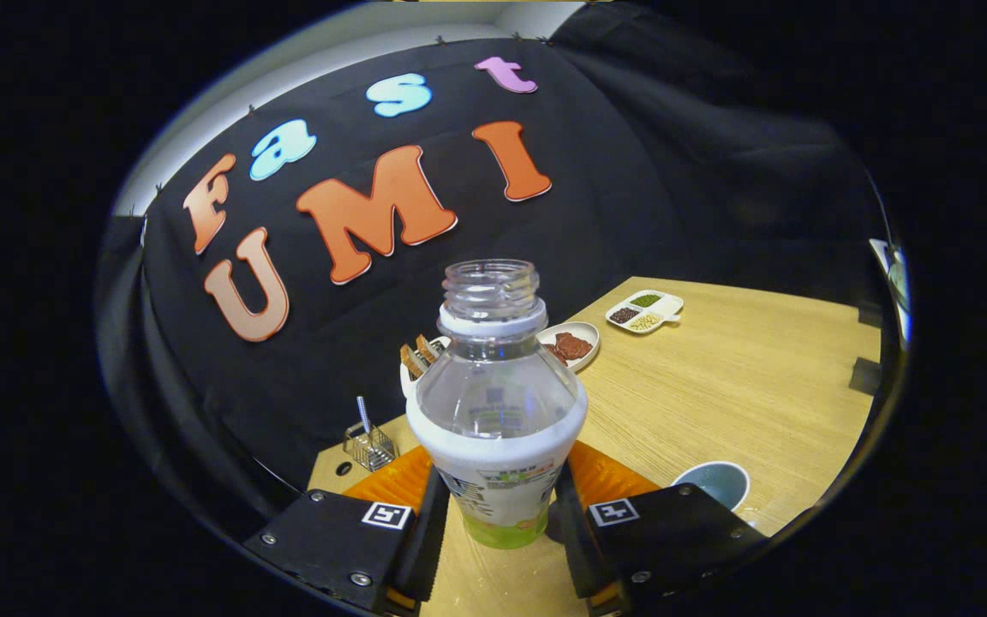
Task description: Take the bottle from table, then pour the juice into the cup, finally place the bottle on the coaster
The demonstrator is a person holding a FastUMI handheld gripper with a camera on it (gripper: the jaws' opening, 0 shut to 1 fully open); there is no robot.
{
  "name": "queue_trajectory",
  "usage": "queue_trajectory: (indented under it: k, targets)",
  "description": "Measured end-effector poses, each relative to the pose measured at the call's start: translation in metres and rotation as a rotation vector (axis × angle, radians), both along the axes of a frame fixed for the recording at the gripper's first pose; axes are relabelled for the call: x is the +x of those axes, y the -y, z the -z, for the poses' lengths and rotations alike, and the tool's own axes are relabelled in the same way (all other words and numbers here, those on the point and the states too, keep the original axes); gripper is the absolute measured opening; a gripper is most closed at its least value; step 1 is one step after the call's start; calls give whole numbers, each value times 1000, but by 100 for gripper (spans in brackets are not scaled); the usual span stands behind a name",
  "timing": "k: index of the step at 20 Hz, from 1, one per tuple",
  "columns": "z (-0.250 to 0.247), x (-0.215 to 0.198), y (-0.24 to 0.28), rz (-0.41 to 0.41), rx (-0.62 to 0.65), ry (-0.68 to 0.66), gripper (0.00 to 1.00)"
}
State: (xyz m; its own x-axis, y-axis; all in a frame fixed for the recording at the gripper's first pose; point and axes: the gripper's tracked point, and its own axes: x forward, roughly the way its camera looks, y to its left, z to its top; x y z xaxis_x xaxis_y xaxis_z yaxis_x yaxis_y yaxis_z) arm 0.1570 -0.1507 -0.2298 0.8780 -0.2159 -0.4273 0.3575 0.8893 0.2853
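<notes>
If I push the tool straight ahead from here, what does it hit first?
Nothing new at first: the tool is shut on the bottle. Beyond it, probably the small plates; depth is unclear.

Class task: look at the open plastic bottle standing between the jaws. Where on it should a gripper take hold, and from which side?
Grip the bottle on its labelled lower body, coming in level from the side, one jaw on each flank. The gripper already sits like this, pressing both sides. The body there is wide and straight, while the clear shoulder tapers and the capless neck must stay upright.
</notes>
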Motion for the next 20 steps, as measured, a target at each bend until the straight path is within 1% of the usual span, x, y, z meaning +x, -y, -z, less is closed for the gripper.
queue_trajectory:
  k: [3,7,10,17,20]
  targets:
    - [18,3,8,23,-165,-40,61]
    - [52,11,-3,14,-238,-103,62]
    - [71,11,3,36,-327,-163,62]
    - [104,17,3,60,-329,-212,63]
    - [117,16,2,52,-319,-246,65]
